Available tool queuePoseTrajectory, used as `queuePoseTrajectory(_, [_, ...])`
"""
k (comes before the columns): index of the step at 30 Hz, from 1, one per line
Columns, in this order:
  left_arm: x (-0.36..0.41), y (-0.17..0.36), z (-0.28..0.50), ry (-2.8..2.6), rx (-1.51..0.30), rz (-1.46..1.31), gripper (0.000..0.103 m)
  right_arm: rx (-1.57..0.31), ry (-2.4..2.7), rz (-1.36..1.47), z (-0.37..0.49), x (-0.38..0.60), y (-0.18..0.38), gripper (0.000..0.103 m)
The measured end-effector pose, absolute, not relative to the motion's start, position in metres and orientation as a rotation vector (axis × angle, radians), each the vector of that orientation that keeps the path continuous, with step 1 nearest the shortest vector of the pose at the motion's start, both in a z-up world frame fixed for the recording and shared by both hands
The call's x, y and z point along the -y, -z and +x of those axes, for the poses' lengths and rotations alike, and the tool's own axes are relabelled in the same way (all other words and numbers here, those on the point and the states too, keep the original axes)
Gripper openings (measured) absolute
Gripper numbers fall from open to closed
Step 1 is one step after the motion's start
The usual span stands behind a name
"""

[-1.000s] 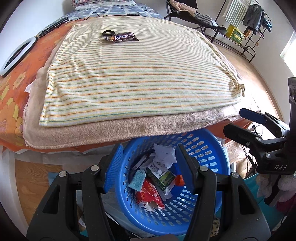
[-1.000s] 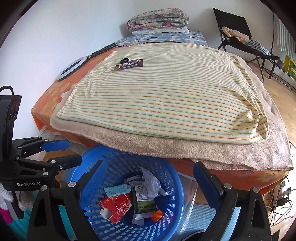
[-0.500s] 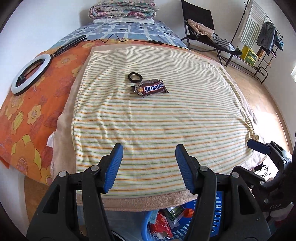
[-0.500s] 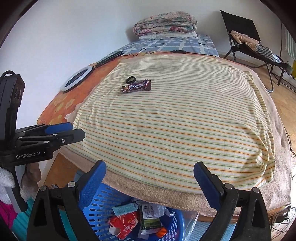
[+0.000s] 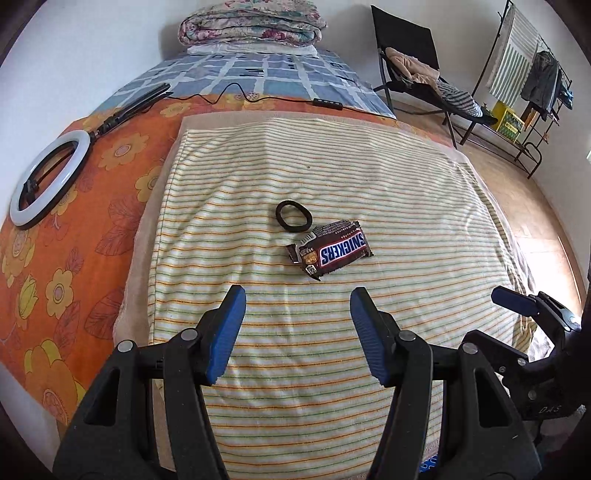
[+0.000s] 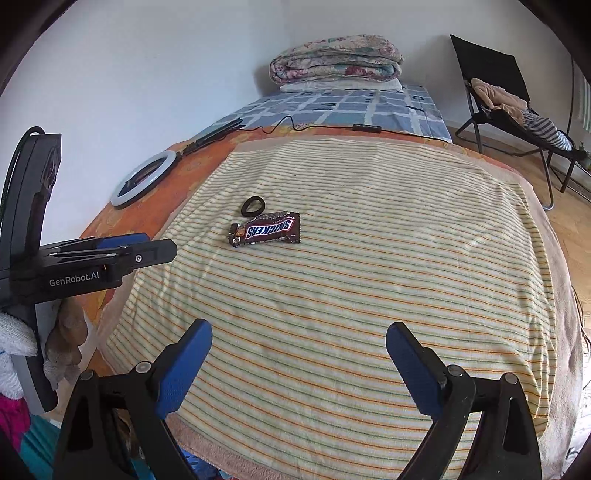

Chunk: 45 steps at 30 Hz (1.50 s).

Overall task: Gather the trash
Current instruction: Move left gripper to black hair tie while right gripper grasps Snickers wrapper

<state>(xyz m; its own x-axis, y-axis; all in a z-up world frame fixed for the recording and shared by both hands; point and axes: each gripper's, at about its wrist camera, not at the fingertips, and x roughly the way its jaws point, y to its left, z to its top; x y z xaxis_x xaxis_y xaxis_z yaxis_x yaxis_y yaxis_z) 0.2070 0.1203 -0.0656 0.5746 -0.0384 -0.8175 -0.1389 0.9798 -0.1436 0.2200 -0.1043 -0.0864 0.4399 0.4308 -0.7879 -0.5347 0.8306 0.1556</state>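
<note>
One bed [image 5: 74, 236] fills both views, its orange flower-print sheet smooth and flat, with a blue checked cover at the far end. On it lie two layered cloths: one plain beige terry blanket [image 5: 136, 258] showing as a border, and over it one cream striped towel [image 5: 369, 206] with thin orange and green lines and a nubbly weave. One folded floral quilt [image 5: 251, 22], thick and padded, sits at the head of the bed. One black folding chair [image 5: 410, 62] draped with clothes stands on the wooden floor beyond. One white ring light [image 5: 48, 177], a hard round hoop on a black stem, lies flat on the orange sheet. Two grippers hover over the towel's near part: the left gripper [image 5: 297, 317] and the right gripper [image 6: 299, 354], each with two black arms tipped by ribbed blue fingers [image 5: 227, 332], spread apart with nothing between them. One Snickers wrapper [image 5: 330, 253], glossy brown crinkled foil, lies near the towel's middle, just ahead of the left gripper. One black hair tie [image 5: 293, 216], a soft closed loop, lies just beside the wrapper's far edge.
</note>
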Motion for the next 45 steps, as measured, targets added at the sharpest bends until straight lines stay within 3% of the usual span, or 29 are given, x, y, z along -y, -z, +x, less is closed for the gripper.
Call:
queuePoseTrajectory(5, [-0.138, 0.071, 0.240, -0.061, -0.958, -0.246, 0.059, -1.004, -0.613, -0.033, 0.256, 0.100, 0.100, 0.089])
queuePoseTrajectory(8, [-0.145, 0.076, 0.261, -0.054, -0.971, -0.259, 0.047, -1.051, -0.625, 0.035, 0.277, 0.095, 0.110, 0.084])
queuePoseTrajectory(13, [-0.151, 0.089, 0.290, -0.038, -0.997, -0.271, 0.035, -1.052, -0.649, 0.043, 0.298, 0.078, 0.122, 0.076])
queuePoseTrajectory(17, [-0.153, 0.098, 0.305, -0.031, -1.012, -0.281, 0.034, -1.061, -0.668, 0.035, 0.307, 0.065, 0.131, 0.070])
queuePoseTrajectory(21, [-0.152, 0.110, 0.316, -0.038, -1.039, -0.264, 0.027, -1.061, -0.674, 0.039, 0.314, 0.053, 0.137, 0.070])
queuePoseTrajectory(27, [-0.149, 0.124, 0.324, -0.052, -1.066, -0.221, 0.026, -1.048, -0.673, 0.015, 0.322, 0.038, 0.142, 0.069])
queuePoseTrajectory(33, [-0.147, 0.133, 0.329, -0.064, -1.057, -0.193, 0.013, -1.017, -0.667, -0.026, 0.325, 0.026, 0.144, 0.068])
queuePoseTrajectory(35, [-0.147, 0.133, 0.330, -0.069, -1.050, -0.190, 0.007, -1.006, -0.670, -0.059, 0.323, 0.020, 0.145, 0.058])
queuePoseTrajectory(39, [-0.146, 0.133, 0.329, -0.070, -1.032, -0.186, 0.005, -0.973, -0.673, -0.122, 0.315, 0.013, 0.147, 0.042])
queuePoseTrajectory(41, [-0.145, 0.133, 0.328, -0.074, -1.027, -0.181, 0.004, -0.962, -0.677, -0.151, 0.311, 0.011, 0.147, 0.023])
queuePoseTrajectory(45, [-0.147, 0.129, 0.323, -0.077, -1.019, -0.188, 0.003, -0.945, -0.694, -0.175, 0.303, 0.010, 0.145, 0.010])
